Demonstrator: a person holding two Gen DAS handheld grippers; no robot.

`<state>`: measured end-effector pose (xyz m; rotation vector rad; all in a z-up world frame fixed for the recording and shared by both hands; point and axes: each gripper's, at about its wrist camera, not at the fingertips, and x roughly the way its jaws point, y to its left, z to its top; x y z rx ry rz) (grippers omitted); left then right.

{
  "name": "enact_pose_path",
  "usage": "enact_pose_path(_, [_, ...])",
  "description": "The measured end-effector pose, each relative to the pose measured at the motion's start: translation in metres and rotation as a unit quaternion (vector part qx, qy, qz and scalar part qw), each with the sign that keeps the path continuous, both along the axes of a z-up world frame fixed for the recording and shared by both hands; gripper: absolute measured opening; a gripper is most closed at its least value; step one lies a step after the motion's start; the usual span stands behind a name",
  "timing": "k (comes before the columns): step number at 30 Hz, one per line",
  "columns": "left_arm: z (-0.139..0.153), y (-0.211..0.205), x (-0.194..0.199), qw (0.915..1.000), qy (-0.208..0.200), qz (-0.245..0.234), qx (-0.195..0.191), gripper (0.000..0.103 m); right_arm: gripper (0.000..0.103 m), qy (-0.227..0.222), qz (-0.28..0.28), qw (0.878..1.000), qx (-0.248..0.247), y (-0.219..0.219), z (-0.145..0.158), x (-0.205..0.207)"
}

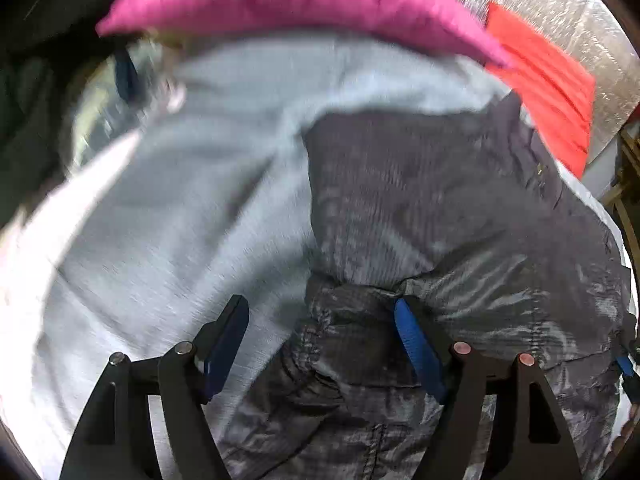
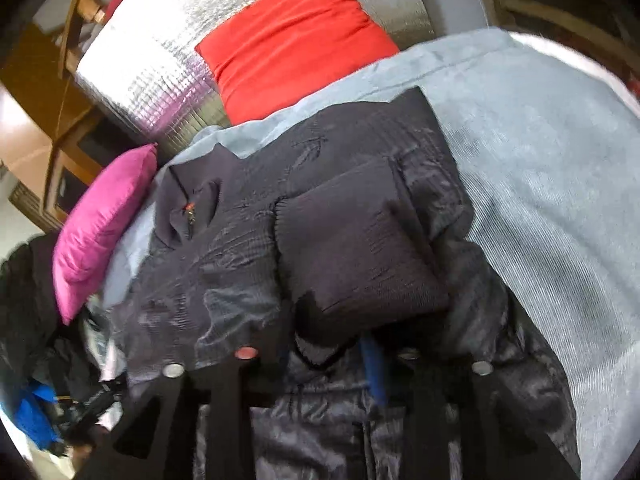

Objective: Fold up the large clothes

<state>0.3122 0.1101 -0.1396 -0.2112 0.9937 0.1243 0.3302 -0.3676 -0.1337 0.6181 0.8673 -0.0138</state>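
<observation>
A dark shiny padded jacket lies on a light blue-grey corduroy cover. My left gripper hangs over the jacket's near left edge, open wide. Its blue pads stand apart, and crumpled jacket fabric lies loose between them. In the right wrist view the jacket is partly folded, with a ribbed dark panel lying on top. My right gripper sits low over the jacket's near edge. One blue pad shows; the other is hidden by fabric. The jaws stand apart, with cloth in the gap.
A pink cushion and a red cushion lie at the far end of the cover, against a silver foil sheet. Wooden furniture stands beyond. Dark clothes pile up at the left.
</observation>
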Motion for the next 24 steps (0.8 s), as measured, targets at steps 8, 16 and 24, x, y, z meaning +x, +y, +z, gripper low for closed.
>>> enact_pose_path(8, [0.039,-0.021,-0.013,0.9959,-0.084,-0.033,-0.005,0.077,0.063,-0.061,0.009,0.998,0.003,-0.011,0.055,-0.043])
enact_pose_path(16, [-0.014,-0.052,0.015,0.998,0.008,-0.047,0.042,0.079,0.07,-0.016,0.053,0.996,0.076,0.004,0.016,0.022])
enact_pose_path(24, [0.014,-0.042,0.0,0.9974,-0.055,-0.044,0.017,0.079,0.071,-0.047,0.071,0.993,0.082,0.008,0.036,0.021])
